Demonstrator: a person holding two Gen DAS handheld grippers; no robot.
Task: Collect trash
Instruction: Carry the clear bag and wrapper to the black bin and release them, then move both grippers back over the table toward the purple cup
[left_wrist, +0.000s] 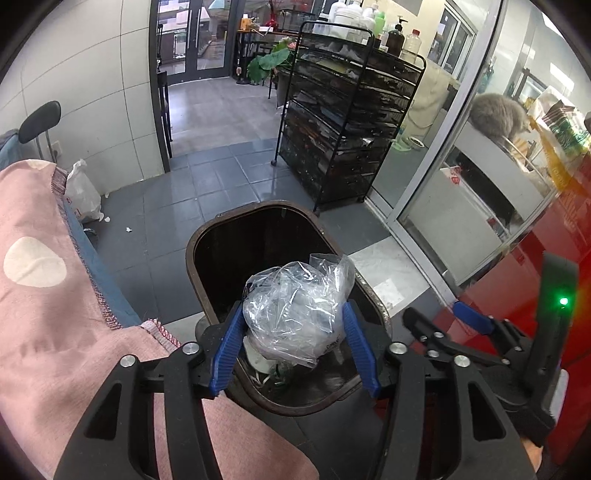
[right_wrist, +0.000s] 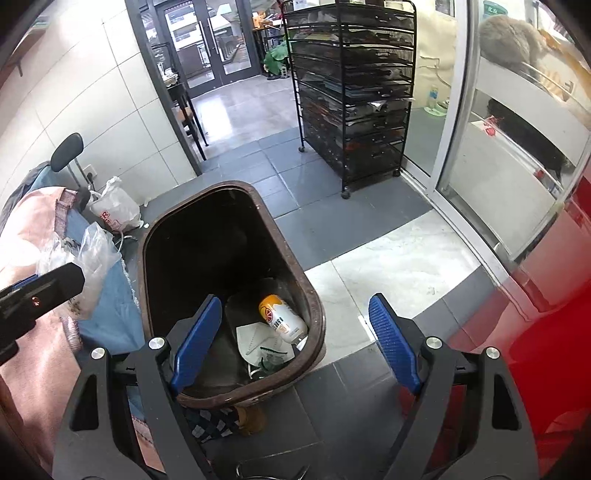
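The left gripper (left_wrist: 295, 332) pinches a crumpled clear plastic bag (left_wrist: 297, 308) between its blue fingers, directly above the near end of the brown trash bin (left_wrist: 207, 236). The right gripper (right_wrist: 291, 332) is spread wide, holding nothing, over the bin's near rim. Inside lie a can (right_wrist: 282, 317), a white mask (right_wrist: 258, 341) and what may be dark green scraps.

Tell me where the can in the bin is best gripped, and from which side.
Grip the can across its round body, from above through the bin's open top. It lies on its side on the trash, near the wall, long flanks exposed.
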